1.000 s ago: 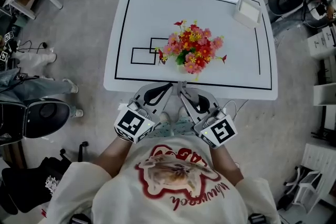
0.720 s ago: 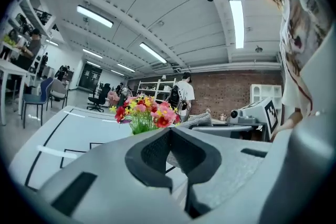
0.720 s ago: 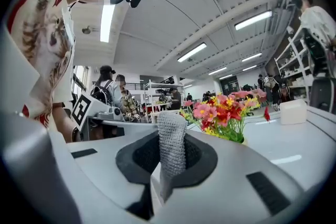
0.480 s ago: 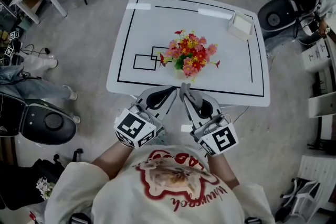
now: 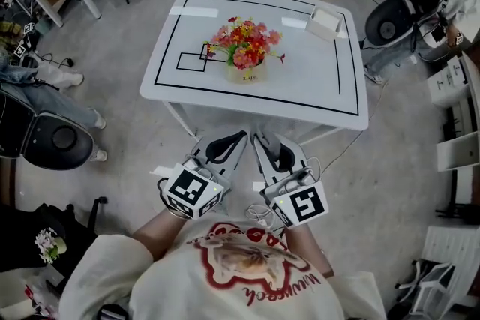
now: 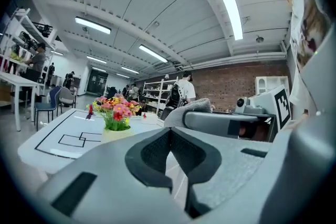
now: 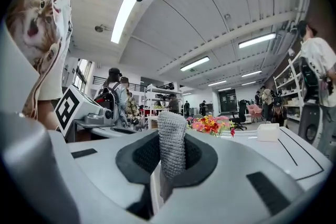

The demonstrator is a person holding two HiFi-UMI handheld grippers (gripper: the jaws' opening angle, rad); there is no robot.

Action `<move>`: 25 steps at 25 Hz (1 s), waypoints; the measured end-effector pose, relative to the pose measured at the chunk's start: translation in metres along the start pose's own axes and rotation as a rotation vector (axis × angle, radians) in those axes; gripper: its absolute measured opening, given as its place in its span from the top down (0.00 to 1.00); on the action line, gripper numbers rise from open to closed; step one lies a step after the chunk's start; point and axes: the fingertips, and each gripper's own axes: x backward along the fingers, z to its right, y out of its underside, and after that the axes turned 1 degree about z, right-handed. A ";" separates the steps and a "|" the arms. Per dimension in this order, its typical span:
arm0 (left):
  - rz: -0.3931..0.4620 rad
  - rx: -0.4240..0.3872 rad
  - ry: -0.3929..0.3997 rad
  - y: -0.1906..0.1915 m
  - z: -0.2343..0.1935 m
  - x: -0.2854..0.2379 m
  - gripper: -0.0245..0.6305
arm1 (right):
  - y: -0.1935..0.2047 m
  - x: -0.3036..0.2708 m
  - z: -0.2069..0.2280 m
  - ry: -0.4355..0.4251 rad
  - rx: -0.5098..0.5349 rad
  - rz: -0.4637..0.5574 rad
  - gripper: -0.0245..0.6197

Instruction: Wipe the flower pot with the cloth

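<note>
The flower pot, pale yellow and full of red, pink and yellow flowers, stands upright on the white table. In the left gripper view the pot shows far ahead. Both grippers hang side by side over the floor, short of the table's front edge. My right gripper is shut on a grey knitted cloth, which sticks up between its jaws. My left gripper is shut with nothing in it.
A white box sits at the table's far right corner. Black outlined rectangles are marked left of the pot. A black stool and a person's legs are at the left, an office chair at the right.
Both grippers have drawn back from the table's front edge and now hang over the floor. The table and pot lie farther ahead. Both stay shut, the cloth still in the right one.
</note>
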 end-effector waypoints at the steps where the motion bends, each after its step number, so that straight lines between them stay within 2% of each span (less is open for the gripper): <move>1: 0.009 0.004 -0.011 0.002 0.016 0.005 0.96 | -0.001 0.017 -0.006 -0.005 0.002 0.004 0.92; 4: 0.039 -0.009 -0.028 0.010 0.071 0.025 0.96 | -0.002 0.074 -0.027 -0.022 0.009 0.014 0.92; 7: 0.060 -0.064 -0.051 0.017 0.126 0.053 0.96 | -0.004 0.129 -0.054 -0.043 0.009 0.033 0.92; 10: 0.058 -0.089 -0.100 0.021 0.162 0.080 0.96 | -0.009 0.171 -0.077 -0.056 0.003 0.041 0.92; 13: 0.052 -0.076 -0.135 0.018 0.187 0.107 0.96 | -0.019 0.199 -0.095 -0.071 -0.002 0.042 0.92; 19: 0.053 -0.107 -0.169 0.014 0.215 0.153 0.96 | -0.037 0.227 -0.129 -0.091 0.020 0.068 0.92; 25: 0.049 -0.106 -0.140 0.022 0.241 0.191 0.96 | -0.034 0.256 -0.172 -0.087 0.045 0.029 0.92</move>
